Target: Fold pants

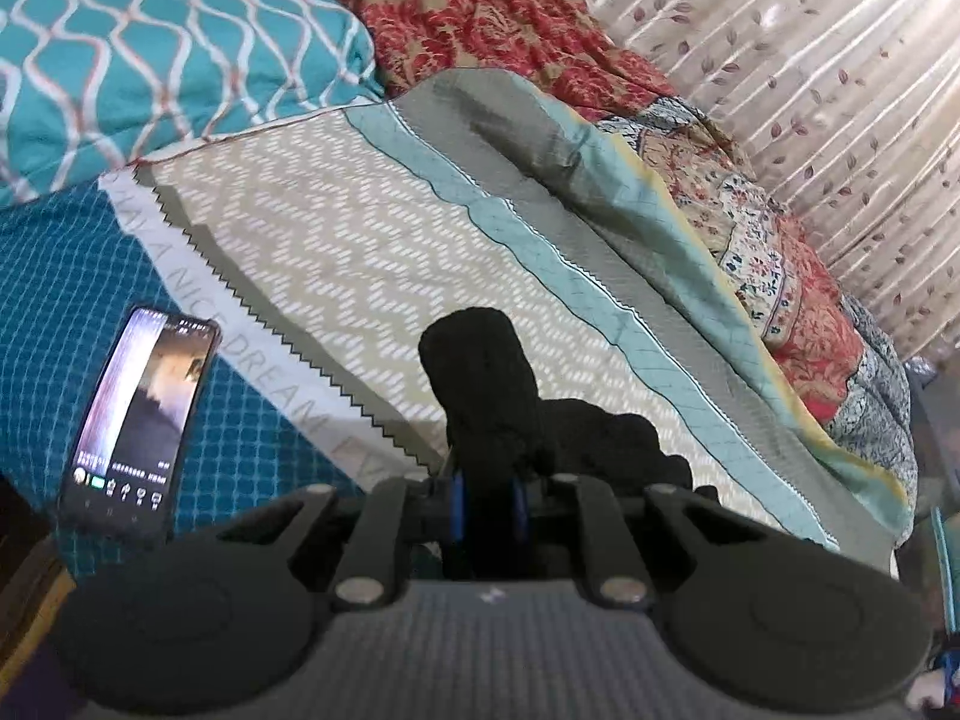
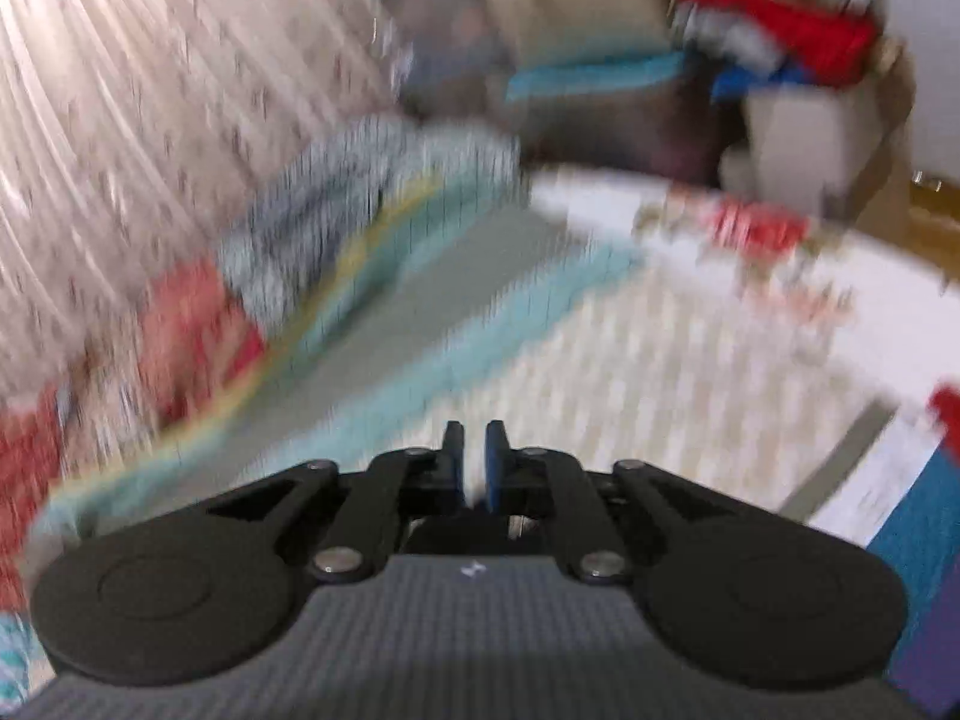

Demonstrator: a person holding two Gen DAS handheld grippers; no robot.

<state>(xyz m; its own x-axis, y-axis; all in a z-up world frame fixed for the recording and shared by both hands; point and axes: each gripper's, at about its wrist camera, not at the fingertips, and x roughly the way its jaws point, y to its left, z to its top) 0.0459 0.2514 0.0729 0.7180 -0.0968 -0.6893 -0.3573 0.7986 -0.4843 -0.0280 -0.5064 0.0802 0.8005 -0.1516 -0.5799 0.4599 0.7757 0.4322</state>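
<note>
In the left wrist view my left gripper (image 1: 487, 483) is shut on a bunch of black pants fabric (image 1: 480, 378). The cloth stands up in a lump above the blue pads and spills to the right over the beige zigzag bedspread (image 1: 336, 240). The fingertips themselves are hidden under the cloth. The right wrist view is badly blurred. In it my right gripper (image 2: 474, 441) shows a narrow gap between its jaws and nothing in that gap. It hovers over the same bedspread (image 2: 660, 372), and no pants appear in that view.
A phone (image 1: 141, 420) with a lit screen lies on the teal sheet at the left. A teal patterned pillow (image 1: 150, 60) and a red floral quilt (image 1: 492, 6) lie at the head. A leaf-print curtain (image 1: 810, 72) borders the bed. Blurred boxes and clothes (image 2: 780, 42) sit beyond.
</note>
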